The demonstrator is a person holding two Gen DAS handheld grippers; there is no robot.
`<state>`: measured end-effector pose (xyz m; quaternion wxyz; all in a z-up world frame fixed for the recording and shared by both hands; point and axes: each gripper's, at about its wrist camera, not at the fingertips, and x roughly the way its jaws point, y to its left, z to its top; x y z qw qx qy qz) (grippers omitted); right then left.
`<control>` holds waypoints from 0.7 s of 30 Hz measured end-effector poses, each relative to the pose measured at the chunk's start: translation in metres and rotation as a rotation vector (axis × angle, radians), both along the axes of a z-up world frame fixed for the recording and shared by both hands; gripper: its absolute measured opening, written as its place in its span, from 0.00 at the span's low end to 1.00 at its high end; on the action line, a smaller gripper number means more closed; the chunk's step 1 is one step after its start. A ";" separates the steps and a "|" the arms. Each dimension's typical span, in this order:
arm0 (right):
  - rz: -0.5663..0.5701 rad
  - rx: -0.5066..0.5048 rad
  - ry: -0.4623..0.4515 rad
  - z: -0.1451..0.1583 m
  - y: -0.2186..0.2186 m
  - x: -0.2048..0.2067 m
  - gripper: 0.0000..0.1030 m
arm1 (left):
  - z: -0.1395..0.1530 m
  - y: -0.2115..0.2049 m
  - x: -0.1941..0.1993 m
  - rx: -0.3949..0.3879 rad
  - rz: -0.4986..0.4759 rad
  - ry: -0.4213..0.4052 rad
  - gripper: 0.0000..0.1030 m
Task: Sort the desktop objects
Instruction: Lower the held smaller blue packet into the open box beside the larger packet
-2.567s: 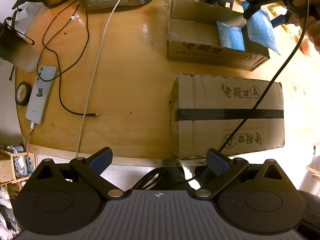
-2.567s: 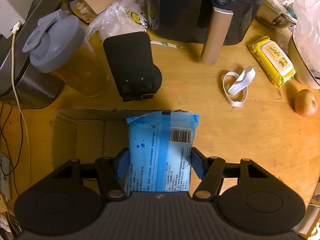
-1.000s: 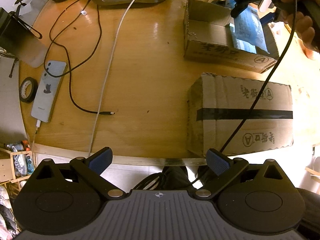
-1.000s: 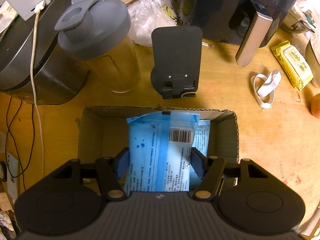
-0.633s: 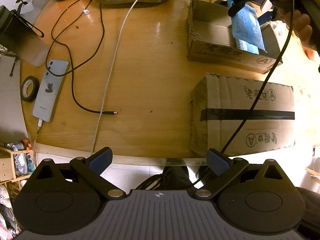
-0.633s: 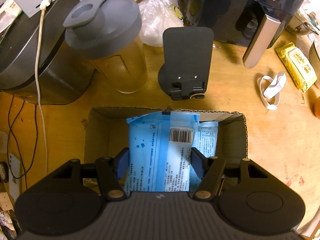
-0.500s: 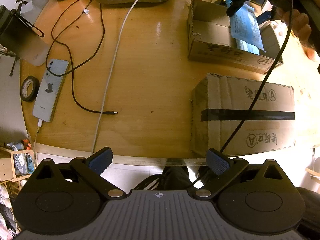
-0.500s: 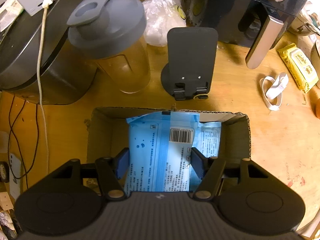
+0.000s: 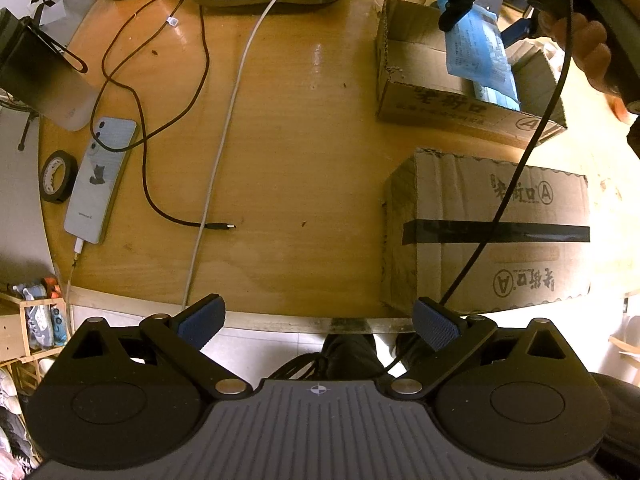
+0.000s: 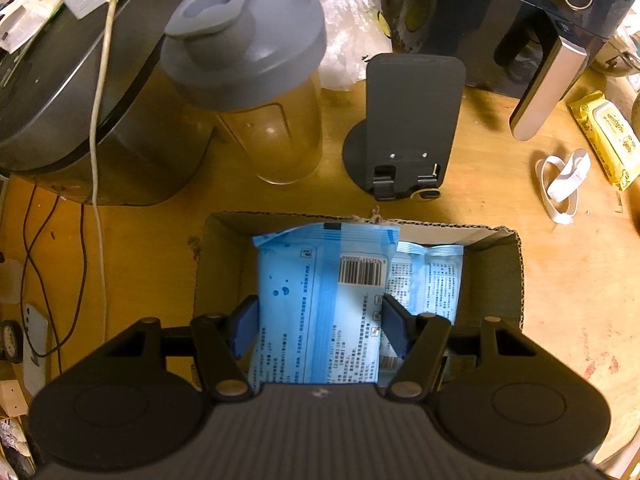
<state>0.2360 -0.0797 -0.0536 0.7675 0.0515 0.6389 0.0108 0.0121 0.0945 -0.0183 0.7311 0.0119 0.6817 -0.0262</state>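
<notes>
My right gripper (image 10: pixel 318 320) is shut on a blue wipes packet (image 10: pixel 320 292) and holds it over the open cardboard box (image 10: pixel 512 276). A second blue packet (image 10: pixel 434 276) lies inside the box at its right side. In the left wrist view the held packet (image 9: pixel 476 50) hangs over the same open box (image 9: pixel 420 92) at the far right, with the right gripper (image 9: pixel 486 8) above it. My left gripper (image 9: pixel 316 320) is open and empty, off the table's near edge.
A taped closed carton (image 9: pixel 492 232) sits in front of the open box. A phone (image 9: pixel 100 180), tape roll (image 9: pixel 56 176) and cables (image 9: pixel 216 120) lie at left. A shaker bottle (image 10: pixel 256 80), phone stand (image 10: pixel 408 128), yellow wipes pack (image 10: pixel 604 136) and white strap (image 10: pixel 560 184) lie beyond the box.
My right gripper has carried the blue packet leftward and forward until it hangs over the middle of the open box. The left gripper has barely moved.
</notes>
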 end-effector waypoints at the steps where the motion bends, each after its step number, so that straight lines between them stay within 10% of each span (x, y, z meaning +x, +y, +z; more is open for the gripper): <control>1: 0.000 0.000 0.000 0.000 0.001 0.000 0.60 | 0.000 0.000 0.000 0.000 0.000 0.000 1.00; 21: 0.008 0.004 -0.004 -0.002 0.011 0.003 0.60 | 0.000 0.002 0.001 0.000 0.008 0.001 1.00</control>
